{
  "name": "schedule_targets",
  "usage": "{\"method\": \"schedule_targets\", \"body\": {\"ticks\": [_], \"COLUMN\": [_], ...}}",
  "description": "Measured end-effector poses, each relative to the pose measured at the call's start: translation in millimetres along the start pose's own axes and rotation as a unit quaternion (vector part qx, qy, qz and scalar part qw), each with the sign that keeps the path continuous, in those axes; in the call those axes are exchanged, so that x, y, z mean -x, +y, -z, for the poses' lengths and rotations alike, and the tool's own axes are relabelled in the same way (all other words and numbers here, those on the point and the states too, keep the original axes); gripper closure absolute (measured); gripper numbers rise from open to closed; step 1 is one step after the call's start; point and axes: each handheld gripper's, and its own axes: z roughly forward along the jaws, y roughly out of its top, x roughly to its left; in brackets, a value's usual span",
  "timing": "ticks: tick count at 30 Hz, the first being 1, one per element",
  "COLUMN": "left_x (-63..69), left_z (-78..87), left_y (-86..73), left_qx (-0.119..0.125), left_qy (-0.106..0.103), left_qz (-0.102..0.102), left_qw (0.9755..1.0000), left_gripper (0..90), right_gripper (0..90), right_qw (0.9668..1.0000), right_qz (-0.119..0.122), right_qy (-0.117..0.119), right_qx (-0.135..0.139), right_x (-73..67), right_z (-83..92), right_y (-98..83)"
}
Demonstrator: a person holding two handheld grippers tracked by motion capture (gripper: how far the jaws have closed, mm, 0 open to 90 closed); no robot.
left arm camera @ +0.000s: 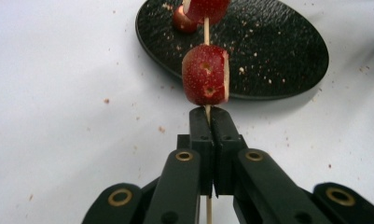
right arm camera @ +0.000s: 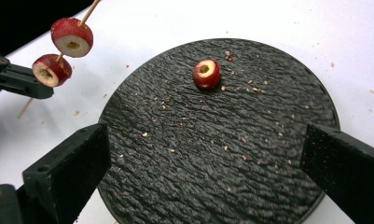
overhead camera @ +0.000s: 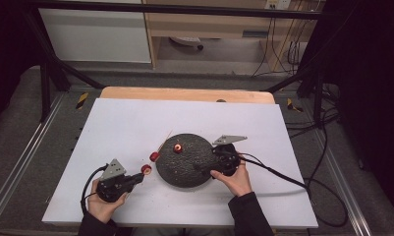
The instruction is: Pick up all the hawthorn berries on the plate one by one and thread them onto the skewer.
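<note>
My left gripper (left arm camera: pixel 209 114) is shut on a thin wooden skewer (left arm camera: pixel 206 32) that carries two red fruit slices, the nearer slice (left arm camera: pixel 205 74) just past the jaw tips. From above, this gripper (overhead camera: pixel 140 176) sits left of the round black plate (overhead camera: pixel 184 172), and the skewer (overhead camera: pixel 160 142) slants up and right over the plate's edge. A third red slice (right arm camera: pixel 206 73) lies alone on the plate (right arm camera: pixel 268 107), hollow core upward. My right gripper (right arm camera: pixel 205 144) is open over the plate's near side, and nothing is between its fingers. It also appears in the high view (overhead camera: pixel 200 166).
Crumbs are scattered on the plate and on the white table board (overhead camera: pixel 135 123). A wooden strip (overhead camera: pixel 184 93) runs along the board's far edge. The right gripper's cable (overhead camera: pixel 293 182) trails off to the right. Dark frame posts stand at the back corners.
</note>
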Motion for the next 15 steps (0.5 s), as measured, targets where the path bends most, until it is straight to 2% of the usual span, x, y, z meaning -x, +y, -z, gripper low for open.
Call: {"method": "schedule_targets", "body": {"ticks": [5,10,15], "left_x": [-6.5,-9.9,-11.2], "left_z": [6.1,12.3,12.1], "left_y": [-7.5,-10.3,-11.5], "left_qx": [-0.007,-0.002,-0.009], "left_qy": [0.004,0.007,0.010], "left_qz": [0.002,0.005,0.000], "left_qw": [1.0000,1.0000,0.9999], "left_gripper": [88.5,88.5,88.5], "right_gripper": [3.0,3.4,4.2], "right_qw": [0.9995,0.9987,0.9975], "right_qz": [0.019,0.022,0.027], "right_qy": [-0.011,-0.018,-0.021], "right_qx": [-0.021,-0.042,-0.062], "right_x": [-2.8,-4.3,-4.6], "right_z": [-8.9,-19.6,-34.6], "right_y": [15.7,29.8,41.9]}}
